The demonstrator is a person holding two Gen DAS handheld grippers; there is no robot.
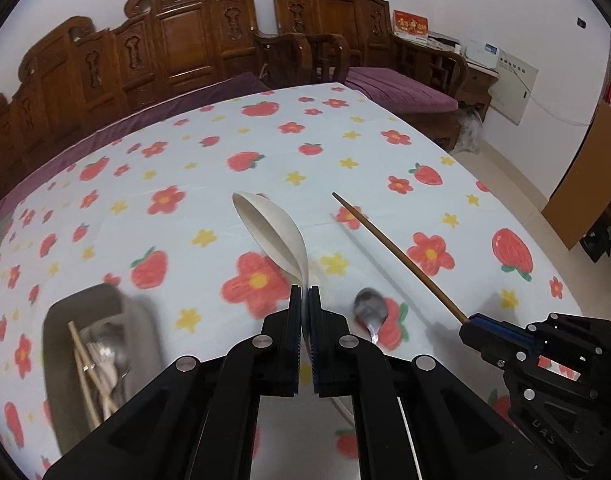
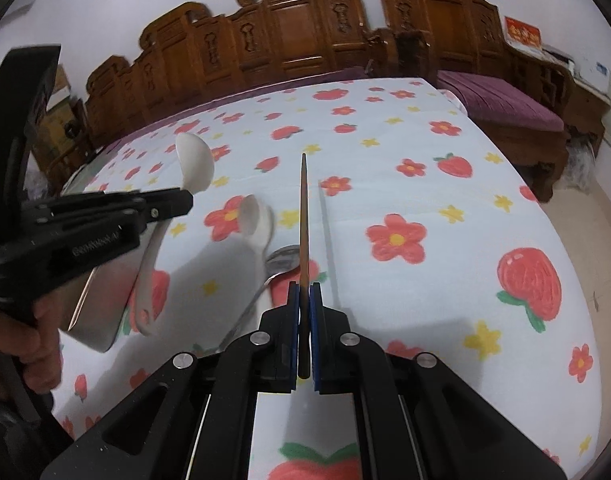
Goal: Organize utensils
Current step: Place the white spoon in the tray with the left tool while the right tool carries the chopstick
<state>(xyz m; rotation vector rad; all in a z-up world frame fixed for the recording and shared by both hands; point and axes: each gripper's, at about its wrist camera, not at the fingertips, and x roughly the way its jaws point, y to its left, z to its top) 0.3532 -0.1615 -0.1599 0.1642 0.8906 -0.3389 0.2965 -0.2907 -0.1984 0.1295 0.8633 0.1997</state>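
My left gripper (image 1: 305, 294) is shut on a white ladle-like spoon (image 1: 271, 230), held above the table; it also shows in the right wrist view (image 2: 195, 162). My right gripper (image 2: 304, 292) is shut on a brown chopstick (image 2: 303, 216), pointing forward above the table; the chopstick (image 1: 393, 254) and the right gripper (image 1: 471, 322) show in the left wrist view. A metal spoon (image 1: 369, 310) lies on the cloth between the grippers. A second white spoon (image 2: 257, 220) lies near it. A grey utensil tray (image 1: 61, 352) at lower left holds chopsticks and cutlery.
The table wears a white cloth (image 1: 265, 140) with red flowers and strawberries. Carved wooden benches (image 1: 177, 36) with purple cushions stand behind the table. The table's right edge drops to a tiled floor (image 1: 517, 176).
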